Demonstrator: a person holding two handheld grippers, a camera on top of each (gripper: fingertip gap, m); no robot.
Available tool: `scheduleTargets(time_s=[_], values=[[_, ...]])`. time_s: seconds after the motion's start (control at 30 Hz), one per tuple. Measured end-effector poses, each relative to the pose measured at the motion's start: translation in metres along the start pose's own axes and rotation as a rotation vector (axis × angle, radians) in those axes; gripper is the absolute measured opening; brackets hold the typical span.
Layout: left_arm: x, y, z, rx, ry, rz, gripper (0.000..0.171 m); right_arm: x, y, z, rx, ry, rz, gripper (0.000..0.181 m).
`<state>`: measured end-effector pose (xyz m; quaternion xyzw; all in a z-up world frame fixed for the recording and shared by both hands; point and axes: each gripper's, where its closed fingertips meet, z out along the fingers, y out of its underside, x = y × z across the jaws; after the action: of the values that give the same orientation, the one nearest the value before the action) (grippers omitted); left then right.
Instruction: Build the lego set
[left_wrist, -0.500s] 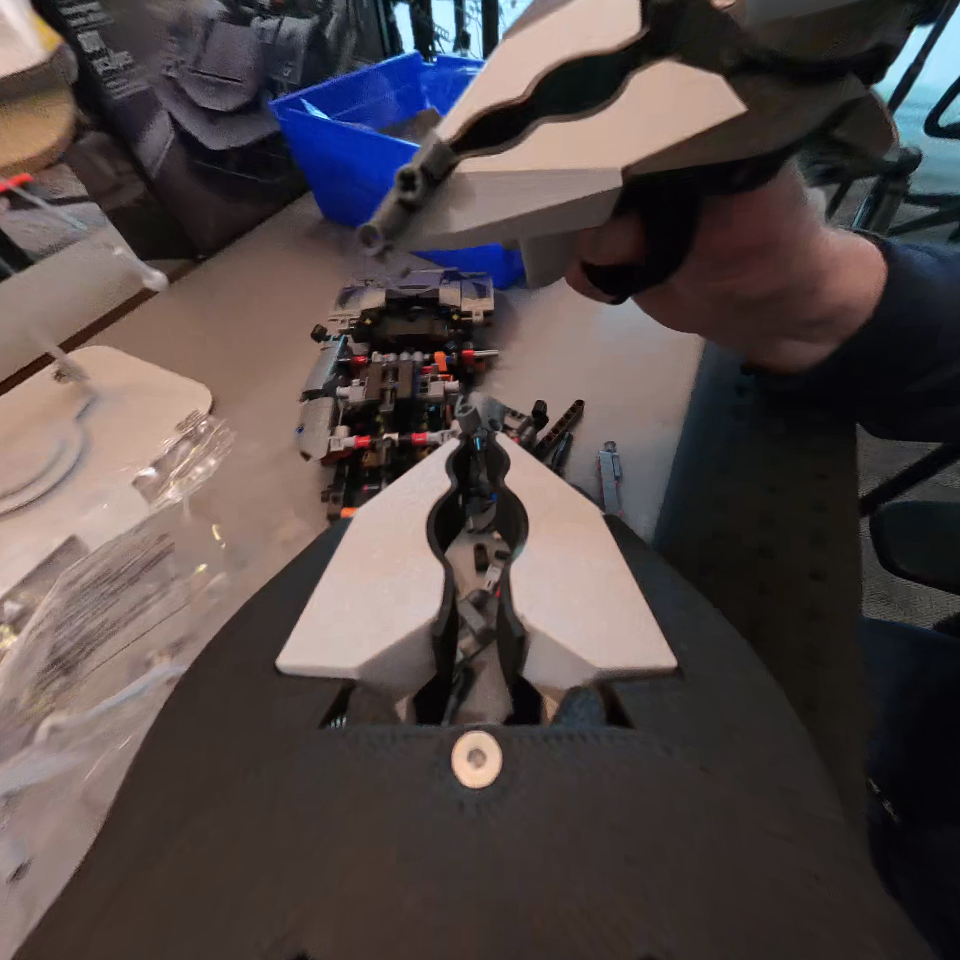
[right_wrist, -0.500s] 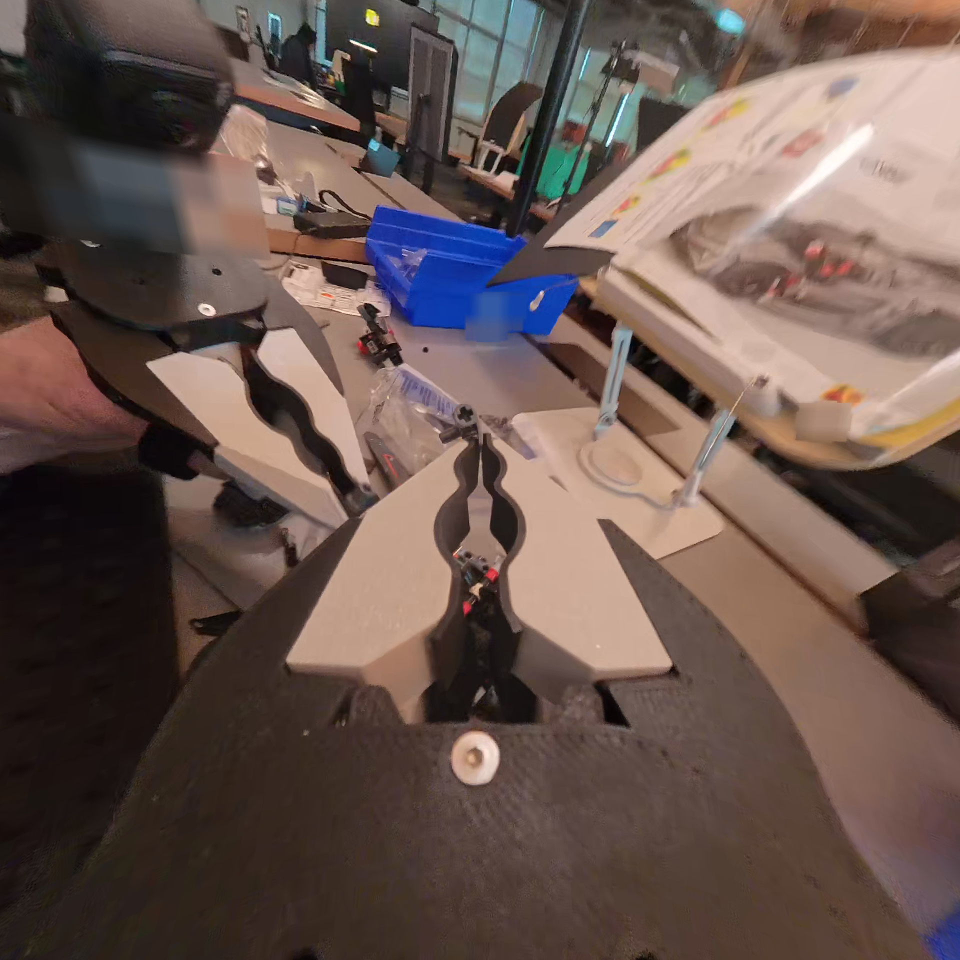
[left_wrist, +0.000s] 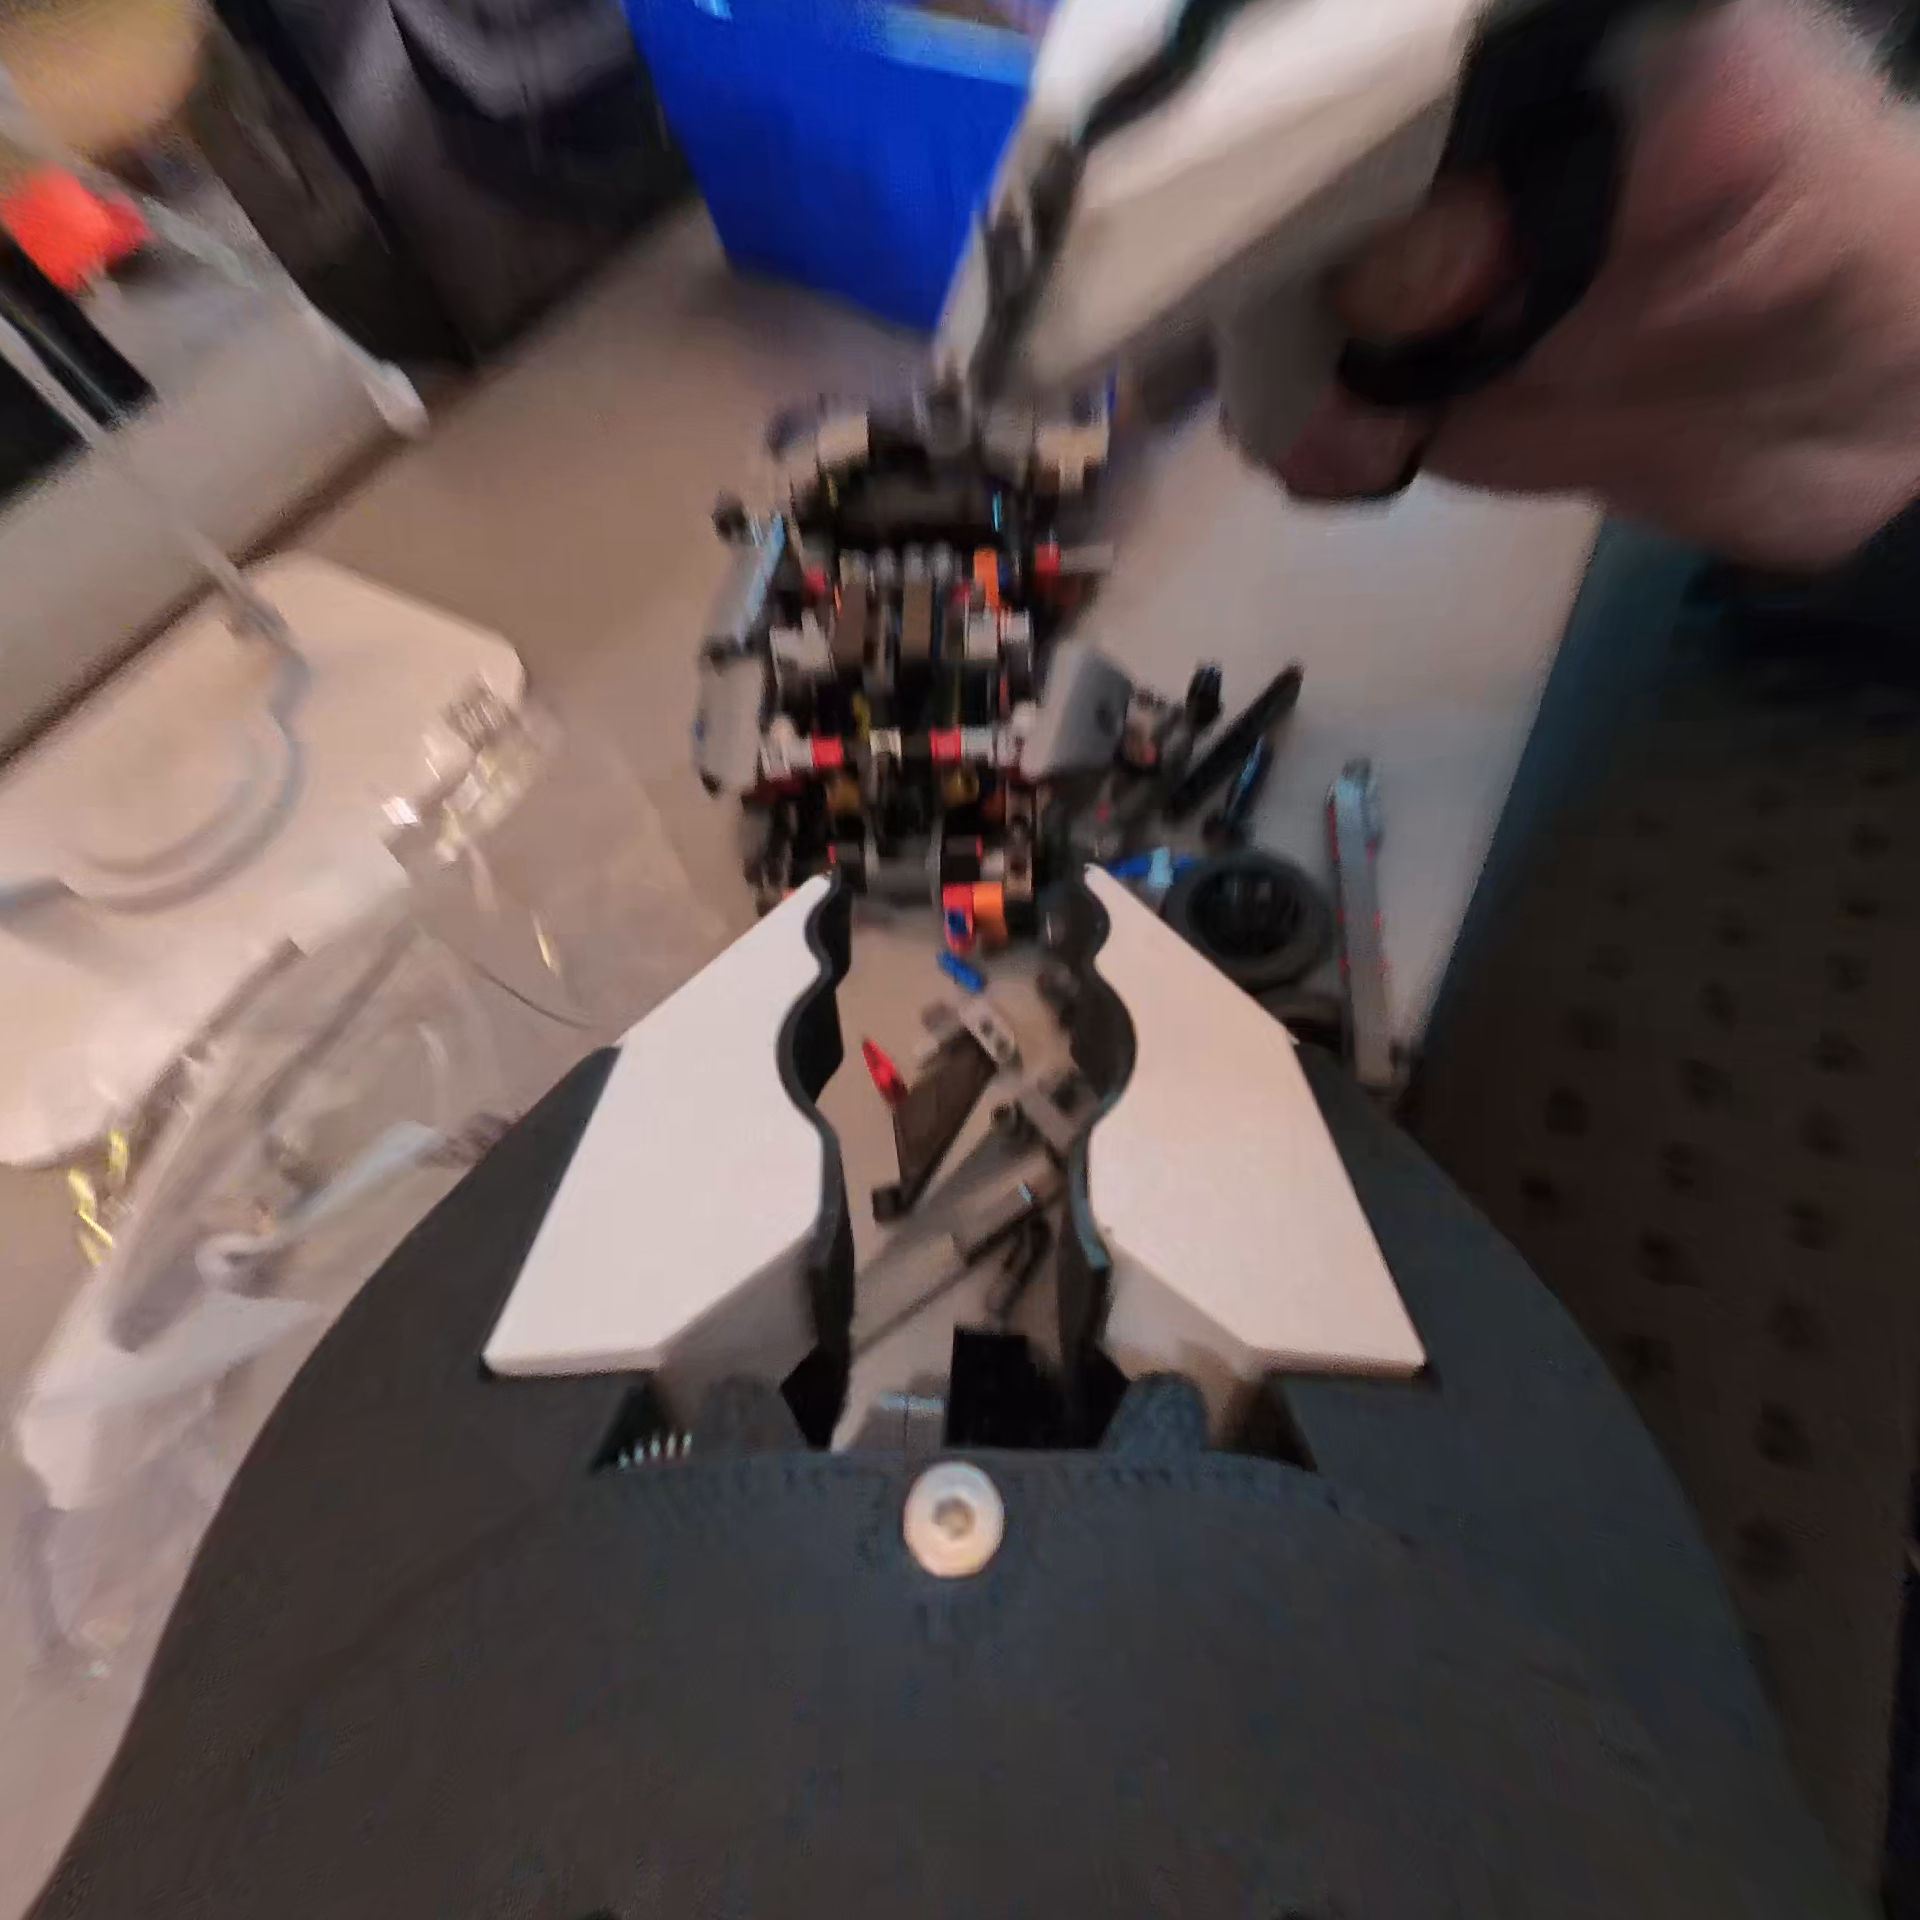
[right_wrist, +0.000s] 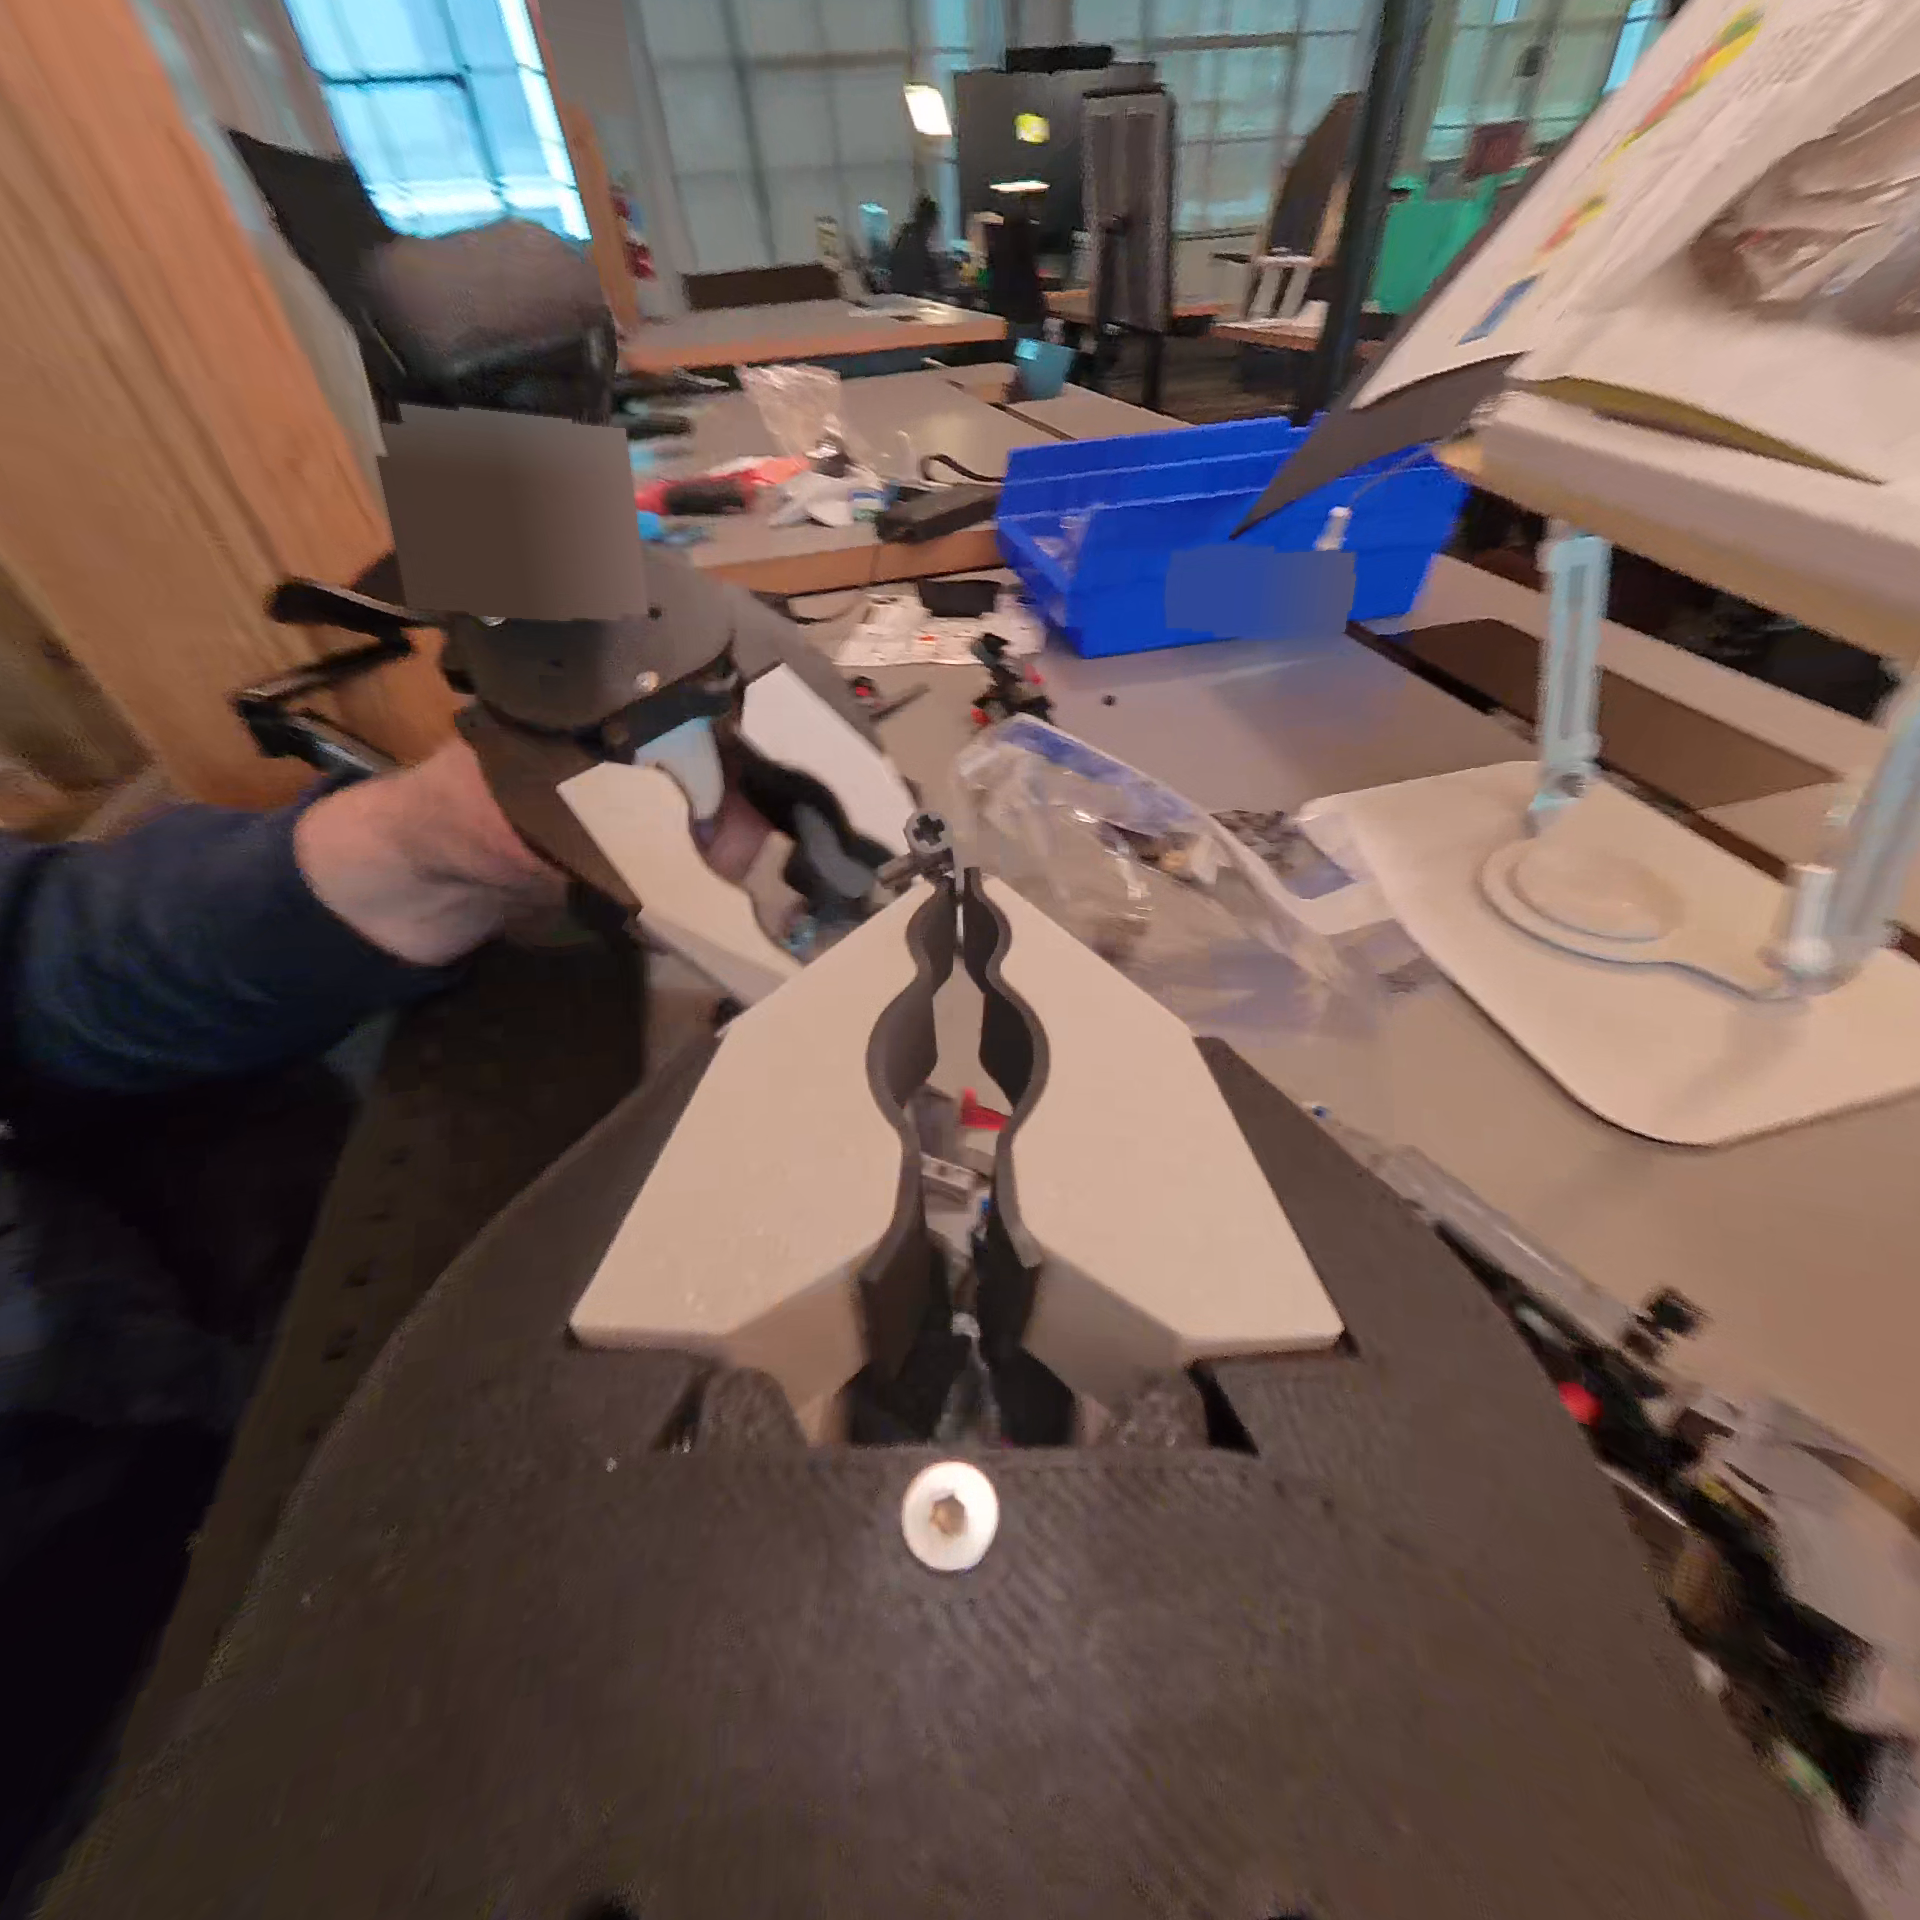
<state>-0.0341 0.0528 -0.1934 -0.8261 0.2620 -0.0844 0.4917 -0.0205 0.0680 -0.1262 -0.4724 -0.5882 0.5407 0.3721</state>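
1. I am holding my left gripper (left_wrist: 961, 914) wide apart with nothing between its fingers, hovering just short of the partly built lego model (left_wrist: 894, 665) on the grey table (left_wrist: 582, 520).
2. Loose pieces are lying under and beside that claw: a grey beam assembly (left_wrist: 966, 1122), a black tyre (left_wrist: 1247, 920) and a black beam (left_wrist: 1242, 732).
3. I am pinching a small dark grey axle connector (right_wrist: 928, 840) in the very tips of my right gripper (right_wrist: 958, 883), its fingers closed almost together.
4. In the left wrist view that right claw is blurring above the model's far end.
5. A blue bin (right_wrist: 1226, 540), a clear plastic bag (right_wrist: 1122, 873) and a white stand base (right_wrist: 1621, 935) carrying the instruction booklet (right_wrist: 1704, 208) are sitting nearby.
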Motion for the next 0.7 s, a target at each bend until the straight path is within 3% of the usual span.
scheduleTargets(time_s=[0.1,0.2,0.3,0.53,0.7], values=[[0.009,-0.038,-0.014,0.184,0.020,0.046,0.038,-0.011,0.000,0.003,0.014,-0.092,0.050,0.000],[0.016,-0.057,-0.022,0.275,0.043,0.073,0.033,-0.017,0.004,0.007,-0.005,-0.129,0.058,0.000],[0.019,-0.057,-0.016,0.267,0.052,0.083,0.013,-0.024,0.004,0.009,0.000,-0.161,0.061,0.000],[0.016,-0.054,-0.018,0.254,0.028,0.082,0.013,-0.019,0.004,0.002,-0.018,-0.135,0.016,0.005],[0.015,-0.045,-0.016,0.137,-0.047,0.208,0.013,-0.030,-0.003,-0.003,0.003,-0.154,-0.103,0.017]])
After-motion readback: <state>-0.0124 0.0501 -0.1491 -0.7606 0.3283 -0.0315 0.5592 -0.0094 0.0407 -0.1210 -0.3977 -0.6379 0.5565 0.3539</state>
